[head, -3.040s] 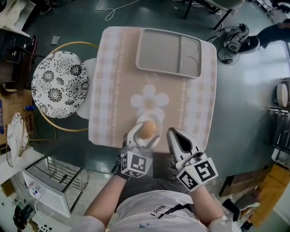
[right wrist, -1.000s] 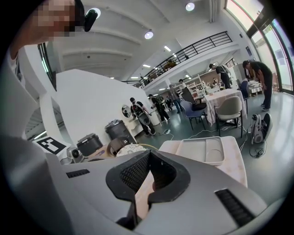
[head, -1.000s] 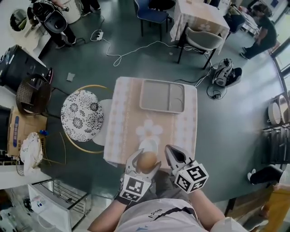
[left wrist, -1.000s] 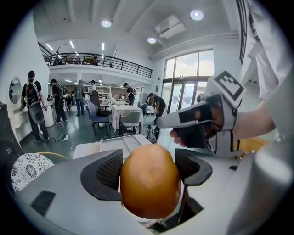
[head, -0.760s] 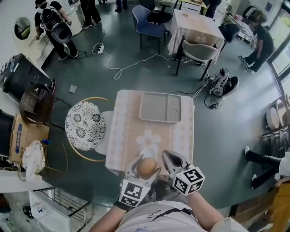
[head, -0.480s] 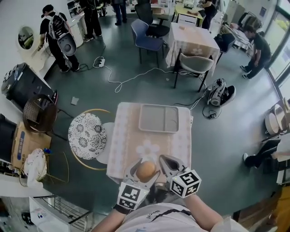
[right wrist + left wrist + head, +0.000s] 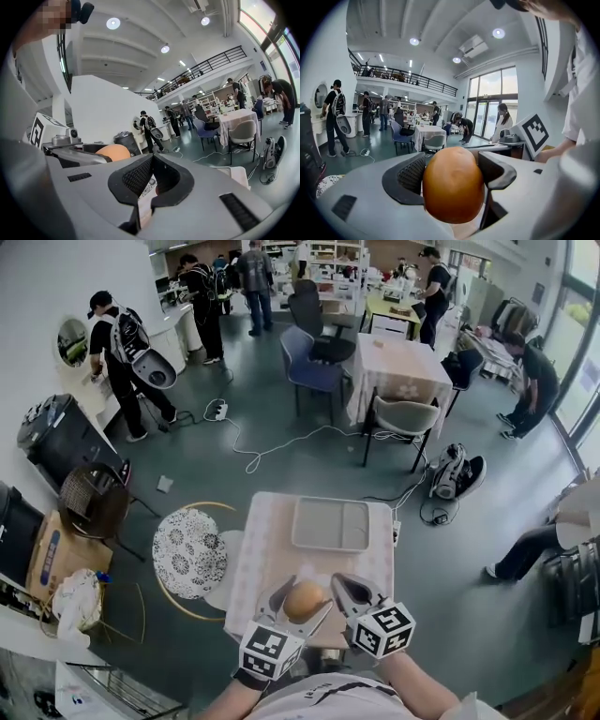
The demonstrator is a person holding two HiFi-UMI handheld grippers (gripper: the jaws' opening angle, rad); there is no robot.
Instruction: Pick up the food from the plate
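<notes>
- One tabletop (image 7: 251, 563) under a beige checked cloth stands low in the head view, on a grey-green floor.
- Just left of it is a round stool (image 7: 190, 552) with a black-and-white floral seat.
- On the far half of the tabletop lies a grey tray (image 7: 330, 524) with compartments, all bare.
- Both tools hang side by side over the near edge of the tabletop, each with a marker cube at its back.
- Left tool (image 7: 302, 597): its jaws are pinching the food, one ribbed dark pad against each flank.
- Right tool (image 7: 350, 591): its jaws are pressed together at the tips and nothing sits between them; it is just beside the left tool, not touching the food.
- Food (image 7: 453, 183): a smooth, rounded, egg-shaped piece, orange-brown all over, paler on top where the light falls and darker underneath, with a faint dimple near the middle. It bulges above and below the pads. In the head view it shows over the near edge of the tabletop; in the right gripper view only its orange top (image 7: 112, 152) peeks over the left tool.
</notes>
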